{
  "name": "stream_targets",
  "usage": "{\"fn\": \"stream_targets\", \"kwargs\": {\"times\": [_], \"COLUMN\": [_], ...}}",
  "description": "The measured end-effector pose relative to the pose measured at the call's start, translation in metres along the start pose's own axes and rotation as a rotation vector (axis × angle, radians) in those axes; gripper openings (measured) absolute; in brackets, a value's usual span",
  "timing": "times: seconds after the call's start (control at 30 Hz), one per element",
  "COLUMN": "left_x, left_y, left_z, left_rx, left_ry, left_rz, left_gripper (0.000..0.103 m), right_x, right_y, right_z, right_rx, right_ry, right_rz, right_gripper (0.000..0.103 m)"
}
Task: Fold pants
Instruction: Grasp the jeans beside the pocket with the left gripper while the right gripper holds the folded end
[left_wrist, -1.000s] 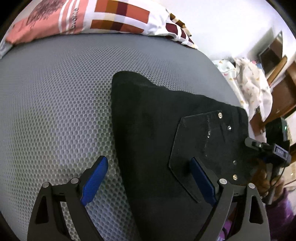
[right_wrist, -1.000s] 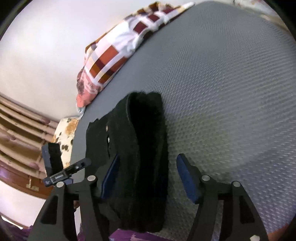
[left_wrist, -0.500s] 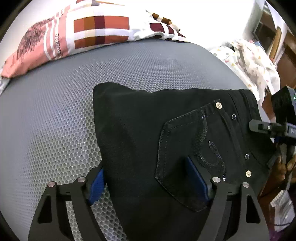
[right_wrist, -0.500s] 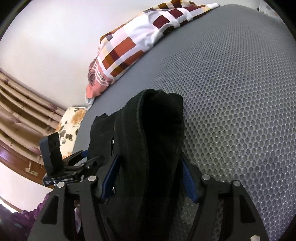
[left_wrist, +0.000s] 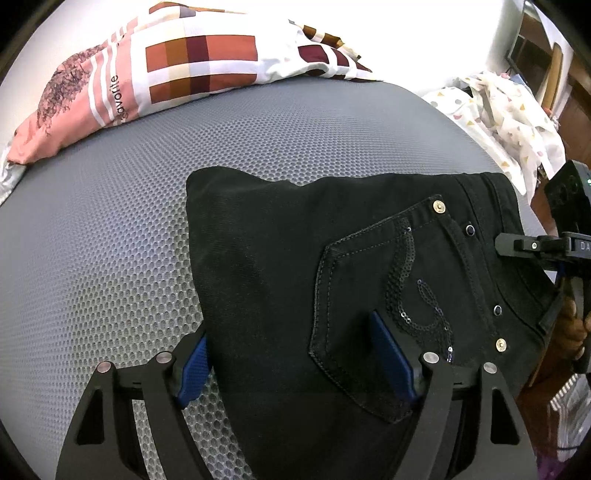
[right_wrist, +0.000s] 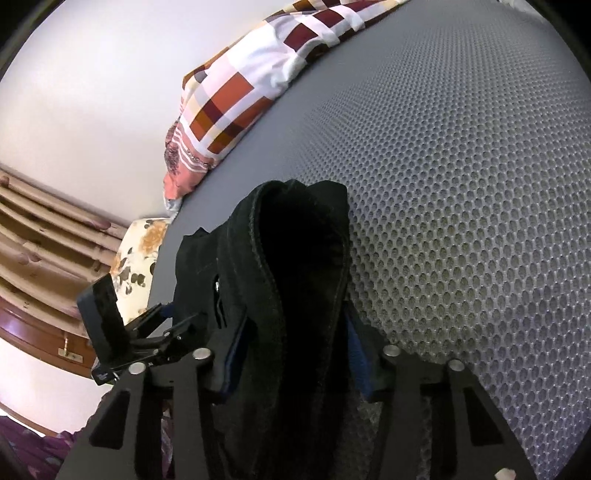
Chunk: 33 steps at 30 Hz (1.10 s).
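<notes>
the folded black pants (left_wrist: 280, 266) lie on the grey mesh mattress (left_wrist: 110, 229). the left gripper (left_wrist: 295, 354) straddles their folded end, both pads against the cloth. the right gripper (right_wrist: 291, 354), jaws just closing, clenches the thick bundle at the waistband (right_wrist: 266, 258).

The folded pants (left_wrist: 280, 266) lie on the mattress (left_wrist: 110, 229), with the pillow (left_wrist: 177, 70) behind them at its far edge.
</notes>
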<state>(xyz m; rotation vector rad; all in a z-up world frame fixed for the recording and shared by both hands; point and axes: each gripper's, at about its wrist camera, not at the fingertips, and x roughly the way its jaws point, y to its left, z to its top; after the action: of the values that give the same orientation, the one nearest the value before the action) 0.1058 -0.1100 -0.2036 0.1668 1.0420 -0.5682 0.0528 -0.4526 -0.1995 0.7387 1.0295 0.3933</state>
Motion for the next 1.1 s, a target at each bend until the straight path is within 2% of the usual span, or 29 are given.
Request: {"fn": "stream_targets", "kwargs": {"times": [0.1, 0.2, 0.23, 0.3, 0.4, 0.5, 0.57, 0.6, 0.73, 0.9, 1.1], "left_x": [-0.002, -0.003, -0.002, -0.002, -0.002, -0.001, -0.001, -0.003, -0.013, -0.026, -0.04], "left_y": [-0.002, -0.003, -0.002, -0.001, -0.001, 0.0, 0.0, 0.0, 0.003, 0.007, 0.016], "left_z": [-0.001, 0.0, 0.001, 0.001, 0.002, 0.002, 0.002, 0.002, 0.001, 0.002, -0.003], "left_rx": [0.016, 0.032, 0.032, 0.029, 0.032, 0.025, 0.021, 0.023, 0.022, 0.005, -0.013], "left_ry": [-0.011, -0.013, -0.011, -0.005, -0.002, -0.003, -0.011, -0.025, -0.066, -0.077, -0.087], "left_rz": [0.008, 0.014, 0.012, 0.009, 0.008, 0.002, 0.001, 0.004, 0.018, 0.003, -0.001], "left_gripper": [0.074, 0.072, 0.072, 0.072, 0.072, 0.072, 0.071, 0.066, 0.039, 0.028, 0.025], "right_x": [0.002, 0.002, 0.002, 0.002, 0.001, 0.004, 0.007, 0.01, 0.009, 0.003, 0.005], "right_y": [0.0, 0.001, 0.001, 0.0, -0.004, 0.003, 0.008, 0.012, 0.01, 0.014, 0.026], "right_z": [-0.002, -0.004, -0.003, -0.002, -0.003, -0.002, -0.004, -0.005, -0.008, -0.016, -0.022], "right_rx": [0.021, 0.019, 0.015, 0.013, 0.035, -0.002, -0.024, -0.04, -0.001, 0.046, 0.075], "right_ry": [0.006, 0.011, 0.015, 0.034, 0.037, 0.04, 0.036, 0.043, 0.021, -0.007, -0.014], "right_rz": [0.029, 0.032, 0.03, 0.015, 0.062, 0.039, 0.018, -0.005, 0.027, 0.098, 0.151], "right_gripper": [0.031, 0.031, 0.032, 0.041, 0.051, 0.054, 0.05, 0.042, 0.034, 0.032, 0.03]}}
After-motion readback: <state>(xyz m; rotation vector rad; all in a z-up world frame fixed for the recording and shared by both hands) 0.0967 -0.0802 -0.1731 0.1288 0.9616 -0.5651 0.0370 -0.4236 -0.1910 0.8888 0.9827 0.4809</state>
